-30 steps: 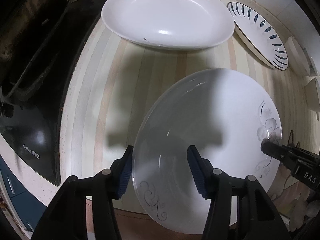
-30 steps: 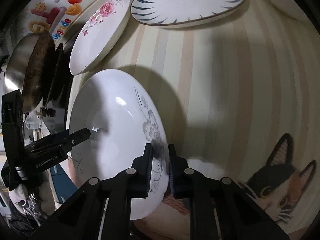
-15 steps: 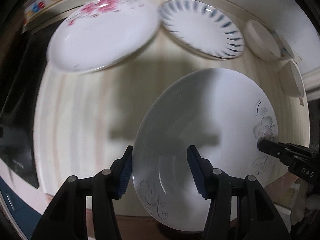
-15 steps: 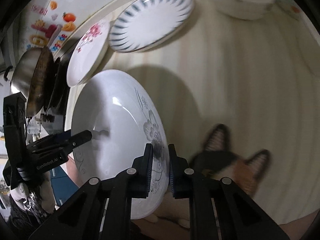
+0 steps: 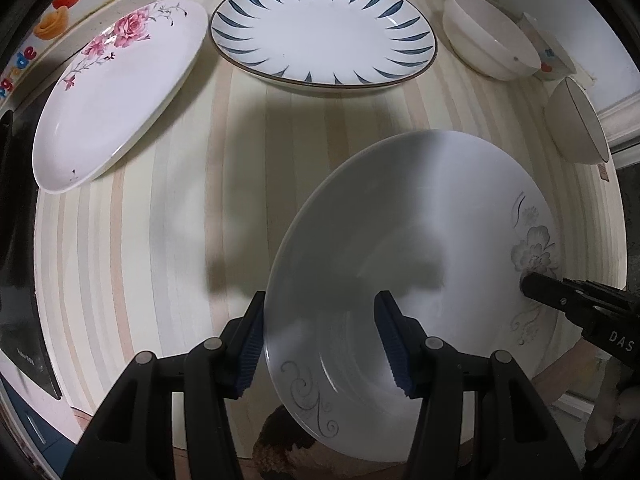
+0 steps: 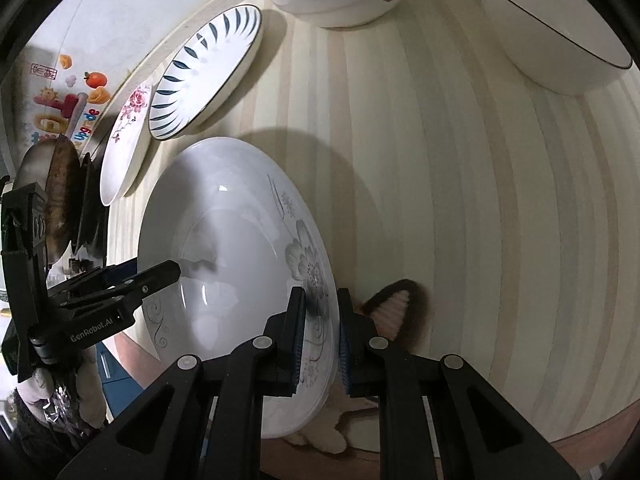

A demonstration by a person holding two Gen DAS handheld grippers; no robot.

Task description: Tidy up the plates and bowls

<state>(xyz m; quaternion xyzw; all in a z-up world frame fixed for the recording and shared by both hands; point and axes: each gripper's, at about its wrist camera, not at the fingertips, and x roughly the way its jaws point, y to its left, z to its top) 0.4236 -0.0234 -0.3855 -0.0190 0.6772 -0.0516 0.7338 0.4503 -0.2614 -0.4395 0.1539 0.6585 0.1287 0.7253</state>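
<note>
Left tool jaws half apart, pointing down; right tool clamped.

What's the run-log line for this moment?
left gripper: straddles near rim of grey-flower plate | right gripper: shut on its flowered rim | plate: above striped counter | next: likely stack on blue-leaf plate

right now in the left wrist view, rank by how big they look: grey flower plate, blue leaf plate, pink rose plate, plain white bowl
1. grey flower plate, though it is held nearest the camera, which inflates it
2. blue leaf plate and pink rose plate, too alike to separate
3. plain white bowl, clearly smallest
</note>
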